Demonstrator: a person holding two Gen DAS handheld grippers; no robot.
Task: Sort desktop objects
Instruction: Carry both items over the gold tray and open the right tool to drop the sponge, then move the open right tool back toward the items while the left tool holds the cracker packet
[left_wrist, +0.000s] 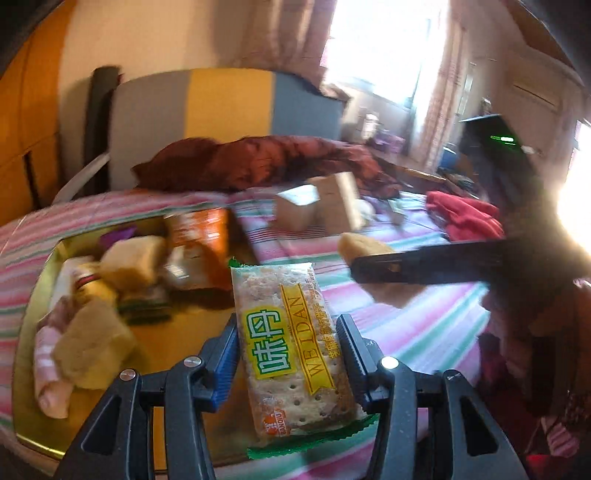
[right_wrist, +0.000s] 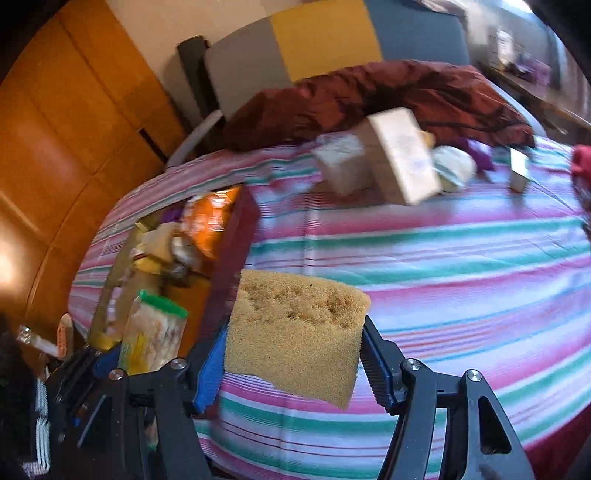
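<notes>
A cracker packet (left_wrist: 291, 343) with a green and yellow label stands between the pads of my left gripper (left_wrist: 286, 325), which is shut on it above the right edge of a gold-lined box (left_wrist: 184, 332). The box holds several snacks and sponges, among them an orange packet (left_wrist: 199, 236). My right gripper (right_wrist: 295, 332) is shut on a yellow sponge (right_wrist: 295, 325), held in the air over the striped bedsheet (right_wrist: 443, 266). In the right wrist view the cracker packet (right_wrist: 155, 332) shows at lower left, just left of the box's red wall (right_wrist: 236, 236).
Two cardboard boxes (right_wrist: 402, 158) (right_wrist: 340, 162) lie further back on the sheet, with a pale soft lump (right_wrist: 454, 166) beside them. A dark red quilt (left_wrist: 258, 158) lies along the headboard. A red cloth (left_wrist: 461, 214) is at the right. A wooden wardrobe (right_wrist: 74, 129) stands left.
</notes>
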